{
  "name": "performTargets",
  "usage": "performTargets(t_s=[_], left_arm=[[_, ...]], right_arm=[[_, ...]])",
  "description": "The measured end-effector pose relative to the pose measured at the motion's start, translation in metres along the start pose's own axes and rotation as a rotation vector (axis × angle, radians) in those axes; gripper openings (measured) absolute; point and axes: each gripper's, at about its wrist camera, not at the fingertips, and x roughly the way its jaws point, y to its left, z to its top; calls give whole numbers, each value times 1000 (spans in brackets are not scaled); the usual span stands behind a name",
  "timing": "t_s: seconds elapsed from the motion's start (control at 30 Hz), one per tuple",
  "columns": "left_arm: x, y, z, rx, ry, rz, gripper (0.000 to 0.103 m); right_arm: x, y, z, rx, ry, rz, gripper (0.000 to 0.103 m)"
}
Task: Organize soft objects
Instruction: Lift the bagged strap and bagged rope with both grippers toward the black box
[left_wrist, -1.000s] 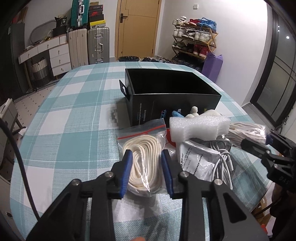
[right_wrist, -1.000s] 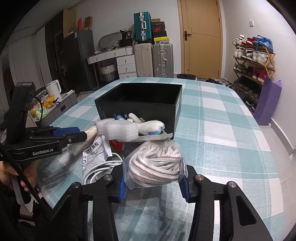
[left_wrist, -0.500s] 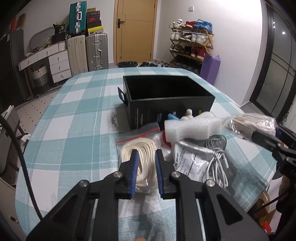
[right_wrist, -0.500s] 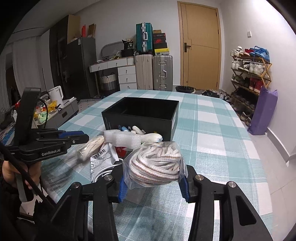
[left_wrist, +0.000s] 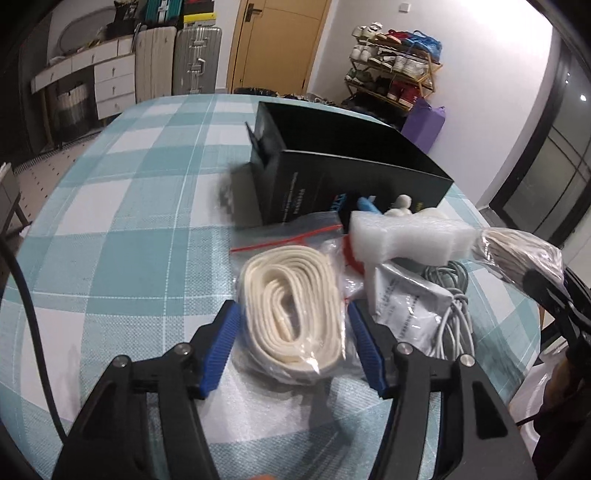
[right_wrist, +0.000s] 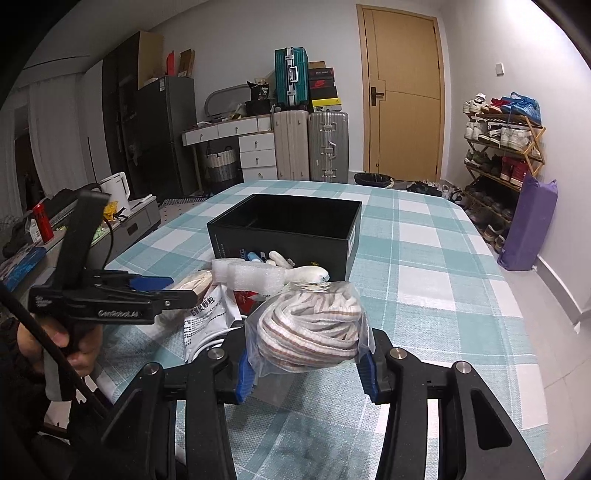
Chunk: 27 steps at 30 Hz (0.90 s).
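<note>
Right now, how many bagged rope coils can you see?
2. The cream coil bag lies on the table between the opening left gripper jaws; the striped coil bag is clamped in the right gripper. Others may be hidden.

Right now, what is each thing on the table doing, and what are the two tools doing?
Left tool: opening, cream rope bag between its pads, not squeezed.
Cream rope bag: lying flat on the table, zip closed.
Right tool: shut on the striped rope bag.
Striped rope bag: lifted off the table.
Black box: open on top, upright.
White foam block: resting on the pile.
Grey cable: loosely coiled.
</note>
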Motion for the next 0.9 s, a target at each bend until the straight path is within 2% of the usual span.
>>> performTargets(t_s=[0.1, 0.13, 0.23, 0.8, 0.9], left_arm=[[2, -4, -1, 26, 0, 16, 50], [2, -6, -1, 35, 4, 17, 41], [0, -8, -2, 49, -6, 29, 34], [-31, -19, -4, 81, -97, 53, 23], [-35, -19, -2, 80, -104, 50, 17]], right_arm=[[2, 0, 0, 4, -3, 1, 45], [3, 0, 0, 5, -3, 2, 45], [3, 0, 0, 4, -5, 2, 45], [-13, 4, 4, -3, -70, -8, 45], [-17, 4, 6, -3, -87, -10, 45]])
